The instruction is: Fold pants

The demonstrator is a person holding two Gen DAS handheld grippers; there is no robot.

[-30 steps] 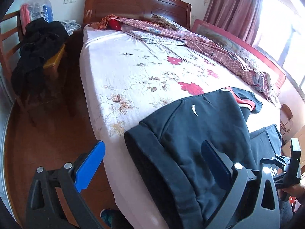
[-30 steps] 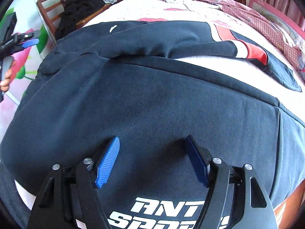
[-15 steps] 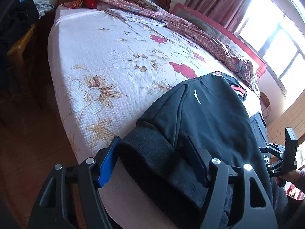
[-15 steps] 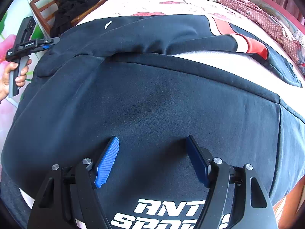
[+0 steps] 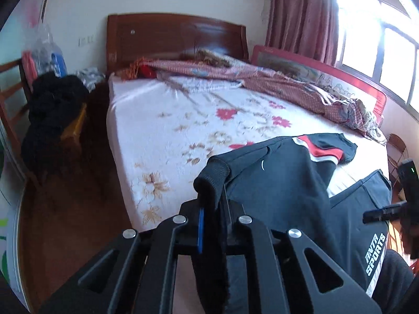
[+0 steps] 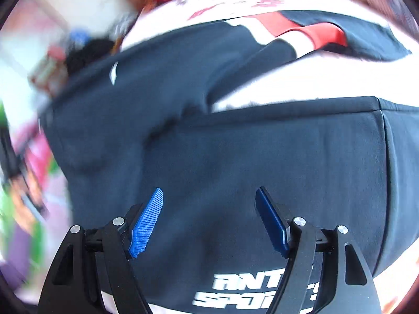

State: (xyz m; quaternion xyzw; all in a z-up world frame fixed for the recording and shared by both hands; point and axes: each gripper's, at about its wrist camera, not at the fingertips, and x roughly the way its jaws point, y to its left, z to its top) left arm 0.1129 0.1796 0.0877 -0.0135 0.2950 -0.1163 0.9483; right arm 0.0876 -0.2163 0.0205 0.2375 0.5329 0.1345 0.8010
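Our left gripper (image 5: pixel 213 225) has just clamped onto the ribbed waistband (image 5: pixel 213 175) of the dark sweatpants (image 5: pixel 282 188), which lie on the bed (image 5: pixel 167 120) near its foot edge, legs running away rightward. Our right gripper (image 6: pixel 209 222) hovers released over the printed leg, gripping nothing; it lies nearer that leg end.

Left gripper (image 5: pixel 212 225) clamped, right gripper (image 6: pixel 209 222) agape.

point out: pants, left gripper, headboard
pants (image 5: pixel 282 183): left wrist view, dark leg panel.
left gripper (image 5: pixel 212 225): left wrist view, between the fingertips, clamped on the pants' edge.
headboard (image 5: pixel 175 39): left wrist view, wooden panel centre.
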